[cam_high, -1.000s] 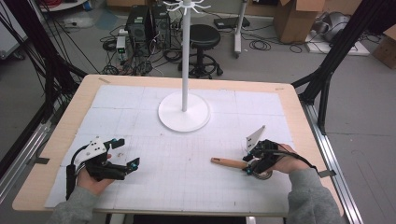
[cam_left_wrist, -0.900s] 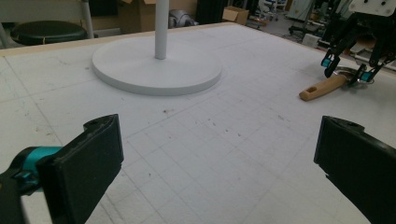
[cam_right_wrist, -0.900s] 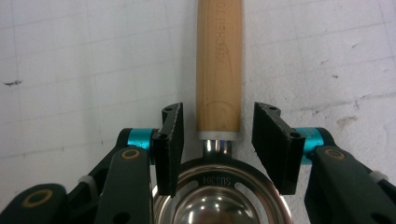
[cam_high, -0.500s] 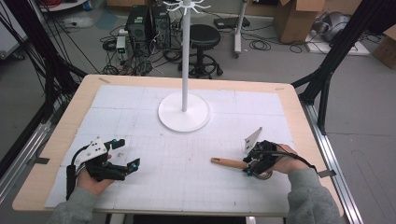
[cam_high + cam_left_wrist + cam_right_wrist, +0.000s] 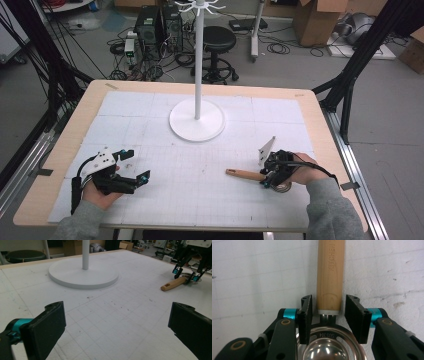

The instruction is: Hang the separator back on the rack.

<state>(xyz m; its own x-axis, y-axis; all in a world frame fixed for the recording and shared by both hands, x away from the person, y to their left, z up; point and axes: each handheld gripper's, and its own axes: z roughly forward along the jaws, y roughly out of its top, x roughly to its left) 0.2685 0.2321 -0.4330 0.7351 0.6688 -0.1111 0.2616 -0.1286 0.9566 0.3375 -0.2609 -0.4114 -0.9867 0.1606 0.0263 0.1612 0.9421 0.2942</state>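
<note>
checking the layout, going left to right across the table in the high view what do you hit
left gripper → white stand base → wooden handle → right gripper

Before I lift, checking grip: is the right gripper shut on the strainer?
Not yet: right gripper straddles the strainer handle with gaps showing.
</note>
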